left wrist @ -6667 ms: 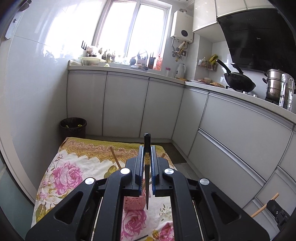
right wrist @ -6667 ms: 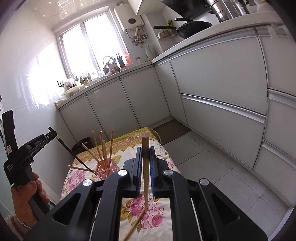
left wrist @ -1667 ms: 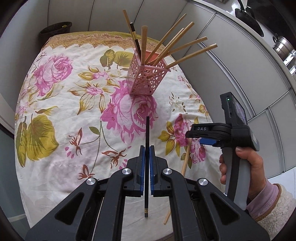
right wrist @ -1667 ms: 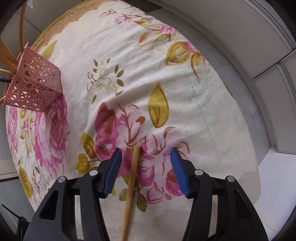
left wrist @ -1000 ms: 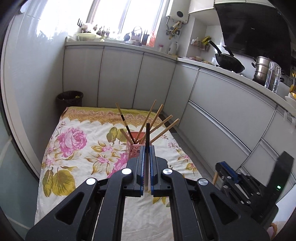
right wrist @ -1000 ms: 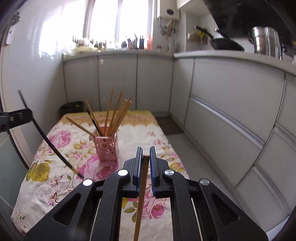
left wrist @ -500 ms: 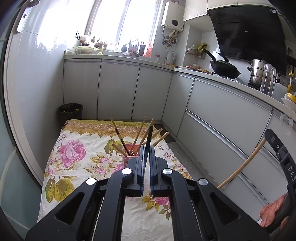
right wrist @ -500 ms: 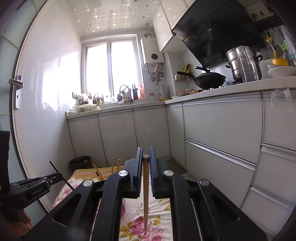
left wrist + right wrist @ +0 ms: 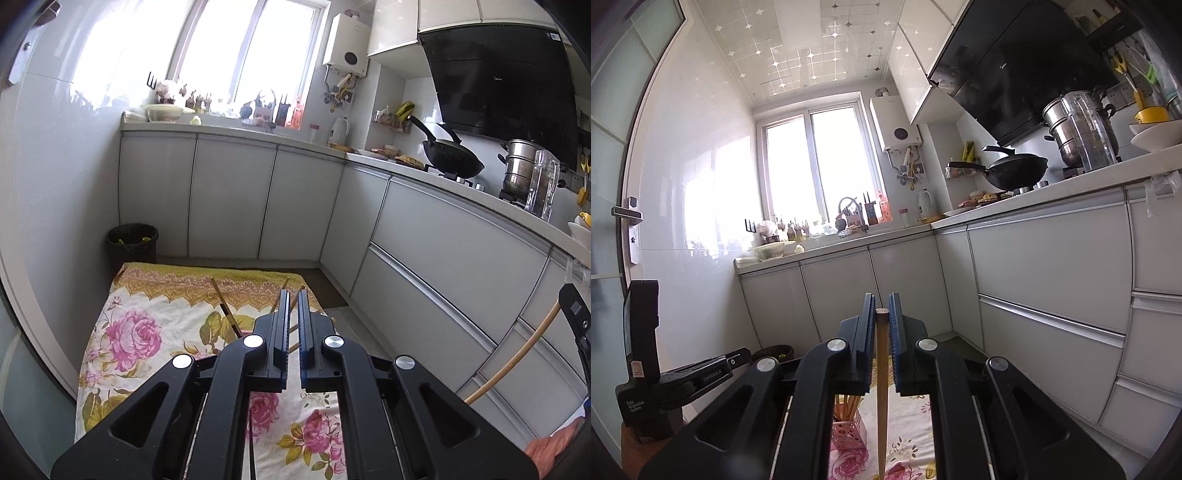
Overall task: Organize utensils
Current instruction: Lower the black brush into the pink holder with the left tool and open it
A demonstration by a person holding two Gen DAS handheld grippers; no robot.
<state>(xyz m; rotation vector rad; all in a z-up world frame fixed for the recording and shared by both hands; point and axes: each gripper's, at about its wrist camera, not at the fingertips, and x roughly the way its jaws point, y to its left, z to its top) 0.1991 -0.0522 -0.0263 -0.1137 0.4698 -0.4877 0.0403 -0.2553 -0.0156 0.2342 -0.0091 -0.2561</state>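
Chopstick [image 9: 881, 373] stands upright, pinched in your right tool [image 9: 881, 321]; the holder [image 9: 847, 430] sits below and left. Your left tool [image 9: 291, 325] is pressed together, empty.

- Pink holder [image 9: 849, 430]: largely screened by right gripper [image 9: 882, 314] frame; base unseen.
- Wooden chopstick [image 9: 882, 398]: lower end cut by frame edge.
- Left gripper [image 9: 291, 314]: whether a black chopstick sits between the pads is indeterminable.
- Windowsill items [image 9: 192, 99]: too small to identify.
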